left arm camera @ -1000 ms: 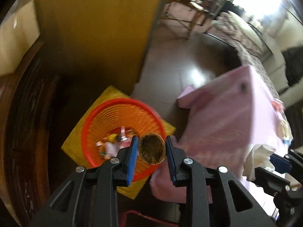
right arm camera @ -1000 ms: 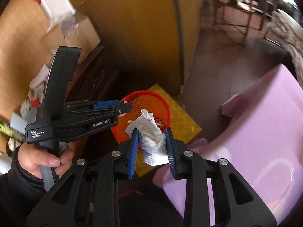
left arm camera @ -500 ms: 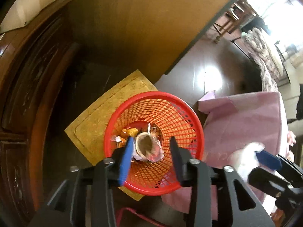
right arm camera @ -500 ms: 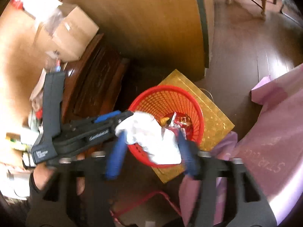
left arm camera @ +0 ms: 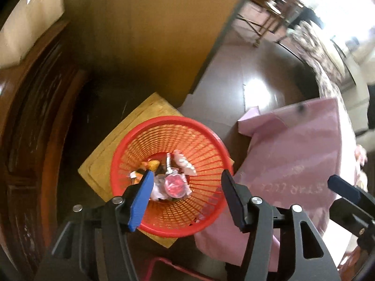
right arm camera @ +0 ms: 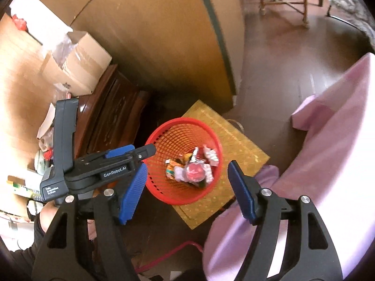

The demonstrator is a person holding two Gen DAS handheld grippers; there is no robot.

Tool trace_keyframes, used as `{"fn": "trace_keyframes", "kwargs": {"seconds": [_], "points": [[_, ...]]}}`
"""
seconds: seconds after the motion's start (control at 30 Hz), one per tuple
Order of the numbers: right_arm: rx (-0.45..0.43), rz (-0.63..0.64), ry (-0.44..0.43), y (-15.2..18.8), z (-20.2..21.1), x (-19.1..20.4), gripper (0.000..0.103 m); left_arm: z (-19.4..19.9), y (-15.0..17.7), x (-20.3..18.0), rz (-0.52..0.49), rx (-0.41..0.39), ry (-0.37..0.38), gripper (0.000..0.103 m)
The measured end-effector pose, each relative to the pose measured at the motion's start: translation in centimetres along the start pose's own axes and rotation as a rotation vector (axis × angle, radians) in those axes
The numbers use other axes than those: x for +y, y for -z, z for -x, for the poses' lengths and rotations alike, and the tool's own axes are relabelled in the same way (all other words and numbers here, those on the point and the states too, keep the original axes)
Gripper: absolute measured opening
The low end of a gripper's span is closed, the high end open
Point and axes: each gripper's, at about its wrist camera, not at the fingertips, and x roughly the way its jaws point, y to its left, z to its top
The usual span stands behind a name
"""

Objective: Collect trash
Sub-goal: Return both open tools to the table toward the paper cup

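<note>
Trash [right arm camera: 194,169] lies heaped at the bottom of the red basket [right arm camera: 164,138], which stands upright on a yellow mat [right arm camera: 241,149] on the dark floor, mouth up toward both cameras; a round red-topped piece [left arm camera: 174,185] sits uppermost, with white crumpled paper [left arm camera: 184,162] and orange wrappers [left arm camera: 152,164] beside it, too jumbled and blurred to name further. Readable writing: "GenRobot.AI" and "Data Acquisition System" on the left gripper [right arm camera: 150,151] body in the right view; upside-down letters, roughly "STAR LUC", on the pink cloth [left arm camera: 295,164] in the left view, partly smeared. Left gripper [left arm camera: 185,196] hangs over the basket, its jaws opening with nothing pressed between them, only the basket's inside seen through the gap; right gripper [right arm camera: 187,189] stands wide apart and empty, above the basket's near rim. A hand [right arm camera: 46,213] on the left tool is mostly cut off at the frame edge; a cardboard box [right arm camera: 75,63] sits on the dark wooden cabinet [right arm camera: 112,110] at left.
</note>
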Motion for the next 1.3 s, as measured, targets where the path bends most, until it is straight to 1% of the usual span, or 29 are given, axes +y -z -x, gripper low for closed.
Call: {"fn": "trace_keyframes", "kwargs": {"seconds": [0.07, 0.17, 0.23, 0.3, 0.37, 0.63, 0.73, 0.83, 0.93, 1.0, 1.13, 1.3], "points": [[-0.021, -0.009, 0.015, 0.7, 1.5, -0.8, 0.072, 0.5, 0.1, -1.6, -0.034, -0.01, 0.0, 0.061], [-0.067, -0.017, 0.064, 2.1, 4.3, -2.5, 0.075, 1.5, 0.4, -4.5, -0.084, -0.016, 0.019, 0.065], [-0.105, -0.036, 0.086, 3.4, 6.5, -4.2, 0.076, 2.2, 0.6, -6.4, -0.126, -0.029, 0.022, 0.067], [-0.132, -0.061, 0.102, 4.5, 8.1, -5.7, 0.076, 3.1, 1.0, -8.8, -0.177, -0.046, 0.02, 0.073], [-0.164, -0.089, 0.133, 6.1, 10.1, -7.7, 0.076, 3.5, 1.4, -10.6, -0.212, -0.052, 0.019, 0.075], [-0.29, -0.221, 0.246, 11.8, 17.0, -15.7, 0.08, 3.6, 3.3, -18.5, -0.326, -0.041, 0.046, 0.077], [-0.328, -0.271, 0.269, 13.5, 18.8, -18.5, 0.081, 3.4, 4.3, -22.2, -0.386, -0.038, 0.065, 0.077], [-0.369, -0.321, 0.278, 14.9, 20.1, -21.1, 0.081, 3.2, 5.2, -25.1, -0.426, -0.046, 0.084, 0.081], [-0.391, -0.374, 0.264, 15.7, 20.6, -22.9, 0.081, 2.5, 6.3, -28.1, -0.459, -0.034, 0.116, 0.082], [-0.397, -0.399, 0.282, 16.2, 21.2, -24.3, 0.081, 1.9, 7.0, -30.2, -0.486, -0.022, 0.132, 0.082], [-0.425, -0.43, 0.309, 16.9, 22.4, -26.0, 0.081, 1.2, 7.4, -33.9, -0.521, -0.011, 0.154, 0.082], [-0.463, -0.479, 0.328, 17.8, 23.9, -27.8, 0.081, 0.8, 7.6, -37.2, -0.535, -0.011, 0.187, 0.083]]}}
